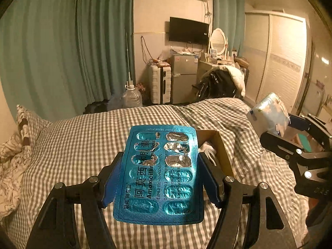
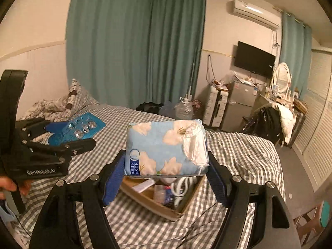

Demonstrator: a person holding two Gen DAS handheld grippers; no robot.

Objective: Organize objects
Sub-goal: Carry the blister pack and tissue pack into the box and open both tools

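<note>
Left tool [image 1: 161, 178] clamping blister pack [image 1: 161, 172], right tool [image 2: 166, 174] clamping tissue pack [image 2: 166, 147], box [image 2: 166, 205] half hidden

Dim warm indoor light, orange cast, strong fisheye bending and dark vignette at edges, slightly soft focus

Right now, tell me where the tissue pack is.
The tissue pack is clamped in the right gripper, held above the open cardboard box on the checked bed.
</note>
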